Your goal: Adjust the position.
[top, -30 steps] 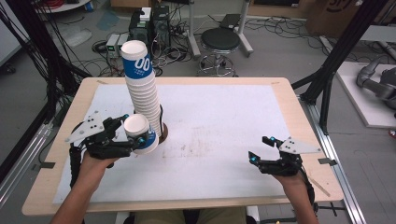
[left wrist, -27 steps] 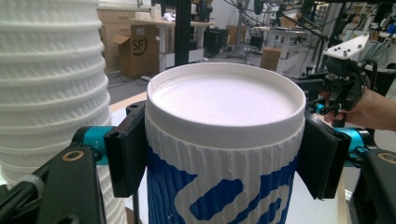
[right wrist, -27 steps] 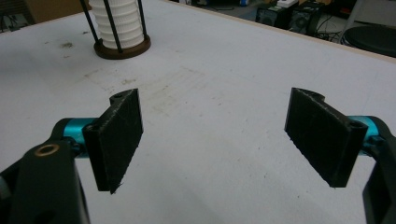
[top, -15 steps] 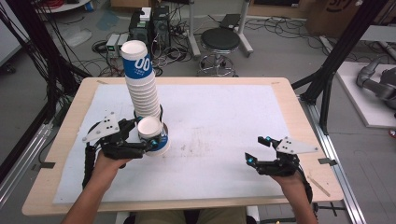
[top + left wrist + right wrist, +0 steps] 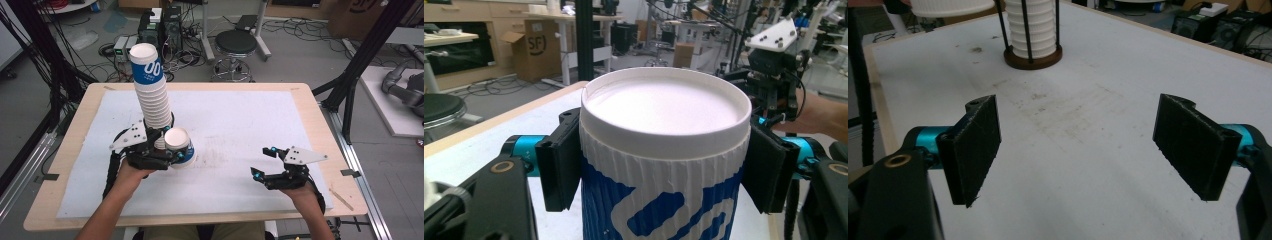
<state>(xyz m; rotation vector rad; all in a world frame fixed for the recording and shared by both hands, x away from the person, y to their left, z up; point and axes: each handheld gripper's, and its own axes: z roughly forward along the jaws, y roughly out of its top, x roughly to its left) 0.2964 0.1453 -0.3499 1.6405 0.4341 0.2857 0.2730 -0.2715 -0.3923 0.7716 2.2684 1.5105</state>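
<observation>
L gripper [image 5: 172, 152] has its jaws clamped on one paper cup [image 5: 180, 152], pads pressing both sides just under the rim, as the left gripper view shows; cup is upright-ish, mouth tilted toward the person, held just beside the tall cup stack [image 5: 151, 95] and right of its base; can't tell if the cup bottom touches the mat or hangs just above it. Stack leans a bit left, sits in a round holder [image 5: 1032, 56] w/ thin rods.

R gripper [image 5: 274, 167] has jaws wide apart, nothing between them; hovers low over the white mat [image 5: 240, 120], near the front edge, well apart from the cup.

Progress, as I judge it: one cup is in hand apart from the stack; setting it down is left; no other loose cups on the mat, so prob. early on.

Room: mat centre btw the two grippers is bare, some smudges only; plenty of space to the right and toward the far side; table [image 5: 310, 100] edges well off from the cup; tightest spot is stack itself, just behind L gripper.
</observation>
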